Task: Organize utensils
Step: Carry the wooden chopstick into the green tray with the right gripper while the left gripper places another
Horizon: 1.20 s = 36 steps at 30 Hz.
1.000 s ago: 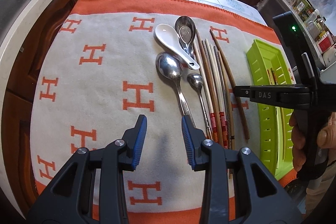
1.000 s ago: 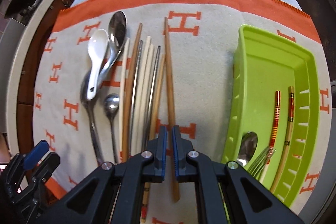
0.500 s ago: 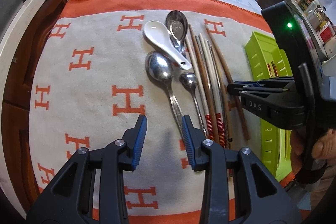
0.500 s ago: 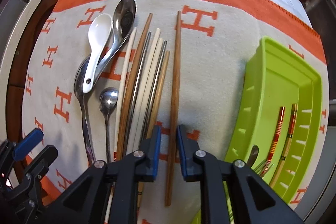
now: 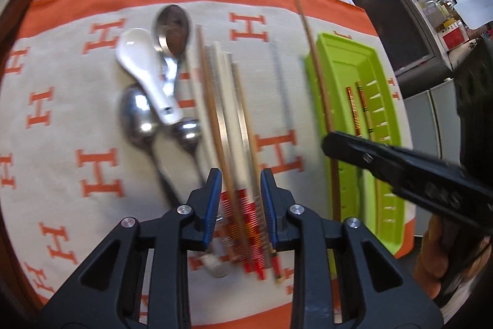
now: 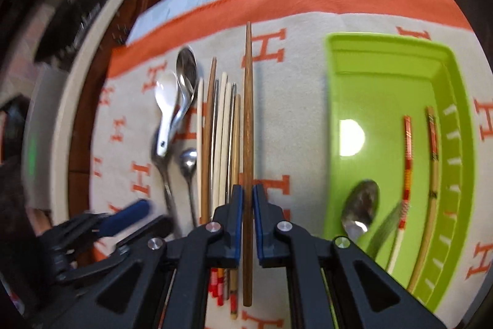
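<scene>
Right hand-held gripper [image 6: 245, 218] is clamped on a dark brown chopstick [image 6: 248, 119] running straight ahead between its pads; green tray [image 6: 385, 57] sits to its right. Keep the stick level, lower it in lengthwise. Left hand-held gripper [image 5: 240, 199] hangs half-open, empty, over the chopstick bundle [image 5: 228, 113].

Both grippers, left [image 5: 239, 199] and right [image 6: 247, 216], are black plastic clamps with blue pads [image 5: 213, 201] inside the fingers, silver screws behind them, and triangular cut-outs further back.

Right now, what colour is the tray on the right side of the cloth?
Bright lime green. The tray shows best in the right wrist view, where most of it is visible.
</scene>
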Motion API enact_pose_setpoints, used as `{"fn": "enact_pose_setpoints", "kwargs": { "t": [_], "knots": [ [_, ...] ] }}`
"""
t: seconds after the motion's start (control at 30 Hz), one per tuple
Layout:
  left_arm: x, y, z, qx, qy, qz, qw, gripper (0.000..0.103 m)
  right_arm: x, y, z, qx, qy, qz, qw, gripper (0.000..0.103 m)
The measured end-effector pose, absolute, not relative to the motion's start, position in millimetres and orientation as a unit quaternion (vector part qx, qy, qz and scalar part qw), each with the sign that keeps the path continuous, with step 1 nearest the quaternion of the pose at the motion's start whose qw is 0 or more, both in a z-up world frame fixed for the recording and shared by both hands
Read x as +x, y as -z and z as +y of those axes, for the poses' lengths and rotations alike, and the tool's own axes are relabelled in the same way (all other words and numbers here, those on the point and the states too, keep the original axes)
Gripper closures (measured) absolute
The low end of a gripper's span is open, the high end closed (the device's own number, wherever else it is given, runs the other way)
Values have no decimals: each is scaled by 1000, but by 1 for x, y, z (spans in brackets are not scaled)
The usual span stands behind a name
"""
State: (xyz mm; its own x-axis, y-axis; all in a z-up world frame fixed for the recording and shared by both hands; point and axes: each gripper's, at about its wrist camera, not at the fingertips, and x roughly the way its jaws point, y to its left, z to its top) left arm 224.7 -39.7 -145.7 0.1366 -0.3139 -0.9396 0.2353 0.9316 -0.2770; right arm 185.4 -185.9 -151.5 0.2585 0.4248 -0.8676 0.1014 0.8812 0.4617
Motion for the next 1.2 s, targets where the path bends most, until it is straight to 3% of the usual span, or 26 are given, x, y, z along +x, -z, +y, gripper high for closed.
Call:
{"fn": "enact_pose_setpoints", "kwargs": {
  "t": [0.3,1.13,1.2],
  "knots": [
    [232,171,-71,-13,173,672,720,83,152,133,-247,294,-96,560,769,97],
    [223,190,-119,38,145,685,713,84,118,144,-293,331,-81,546,765,97],
    [220,191,-124,44,133,681,719,97,117,144,-295,329,-79,547,766,96]
  ]
}}
